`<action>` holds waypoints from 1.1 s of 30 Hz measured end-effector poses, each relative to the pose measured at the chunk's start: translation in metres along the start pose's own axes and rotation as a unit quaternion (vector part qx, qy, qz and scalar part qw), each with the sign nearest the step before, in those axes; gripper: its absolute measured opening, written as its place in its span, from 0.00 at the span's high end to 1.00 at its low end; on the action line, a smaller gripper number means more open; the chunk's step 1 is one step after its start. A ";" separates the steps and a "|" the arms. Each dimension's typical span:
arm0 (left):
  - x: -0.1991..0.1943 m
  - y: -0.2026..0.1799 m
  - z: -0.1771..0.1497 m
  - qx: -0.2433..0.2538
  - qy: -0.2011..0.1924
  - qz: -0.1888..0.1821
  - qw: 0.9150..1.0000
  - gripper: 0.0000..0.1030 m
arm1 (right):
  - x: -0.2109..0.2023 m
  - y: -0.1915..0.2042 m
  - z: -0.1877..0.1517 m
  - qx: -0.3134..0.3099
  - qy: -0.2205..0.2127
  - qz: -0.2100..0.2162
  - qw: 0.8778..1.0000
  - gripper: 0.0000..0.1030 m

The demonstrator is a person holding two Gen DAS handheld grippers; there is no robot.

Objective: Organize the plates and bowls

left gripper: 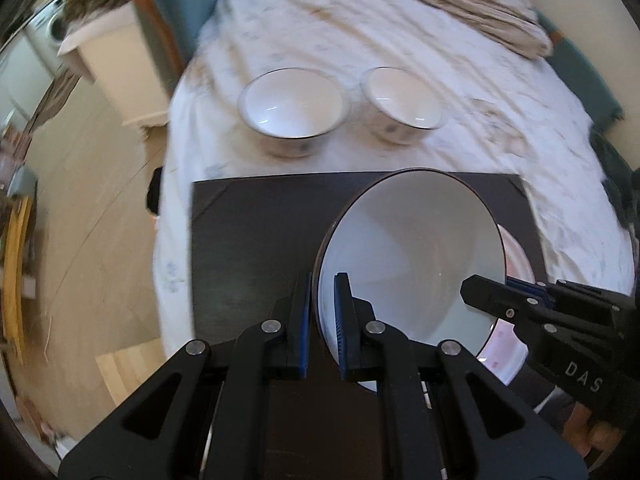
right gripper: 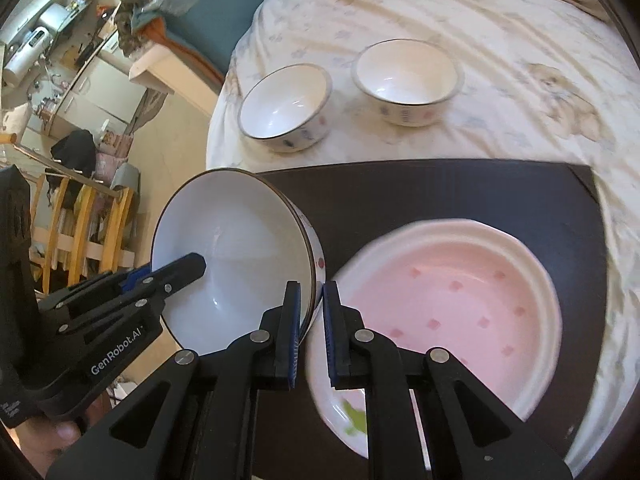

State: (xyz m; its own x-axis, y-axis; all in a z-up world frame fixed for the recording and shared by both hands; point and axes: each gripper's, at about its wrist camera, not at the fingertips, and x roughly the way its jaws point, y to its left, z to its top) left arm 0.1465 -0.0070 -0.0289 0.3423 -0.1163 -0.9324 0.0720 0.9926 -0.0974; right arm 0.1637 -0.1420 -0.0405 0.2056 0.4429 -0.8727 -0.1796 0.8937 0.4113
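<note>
Left tongs (left gripper: 323,300) were clamped narrow on the near-left rim of the big white bowl (left gripper: 412,256), one pad inside, one outside. Right tongs (right gripper: 311,300) pinched the opposite rim of the same bowl, also narrow. Bowl was tilted, held off the dark mat (right gripper: 440,192) btwn both tongs, its base over the left edge of the pink plate (right gripper: 448,300). Plate lay flat on the mat, near right, w/ small pink squares & a green mark on its near rim.

Farther out: two small white bowls stood upright side by side on the bed sheet, just beyond the mat's far edge – left small bowl (right gripper: 286,108), right small bowl (right gripper: 408,80), close but apart. Sheet (right gripper: 440,12) was pale, creased, faint print; a rumpled blanket (left gripper: 460,4) at the far end.

Room: tan floor (left gripper: 92,208) left of the bed, a white cabinet (left gripper: 116,68) far left, wooden chairs (right gripper: 84,216) & clutter beyond.

Both tongs pointed steeply down. A hand (right gripper: 40,448) showed at near left behind the left tongs' body; fingers (left gripper: 592,428) under the right one.
</note>
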 end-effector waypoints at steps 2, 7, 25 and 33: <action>0.000 -0.013 -0.005 0.007 -0.001 -0.012 1.000 0.92 | -0.012 -0.011 -0.010 0.005 -0.007 -0.001 1.000 0.88; 0.006 -0.049 -0.019 0.038 0.005 -0.018 0.999 0.92 | -0.034 -0.042 -0.032 0.011 -0.022 -0.002 1.000 0.88; 0.030 -0.088 -0.048 0.072 0.006 -0.036 0.997 0.92 | -0.044 -0.104 -0.088 0.055 -0.027 0.017 0.998 0.86; 0.044 -0.084 -0.044 0.060 0.019 -0.038 0.997 0.92 | -0.032 -0.108 -0.084 0.066 -0.019 0.014 0.998 0.86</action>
State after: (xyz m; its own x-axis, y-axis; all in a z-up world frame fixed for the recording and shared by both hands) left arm 0.1144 -0.0937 -0.0772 0.2961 -0.1881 -0.9364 0.2097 0.9693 -0.1284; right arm 0.0955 -0.2588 -0.0791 0.2387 0.4684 -0.8507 -0.0572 0.8813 0.4692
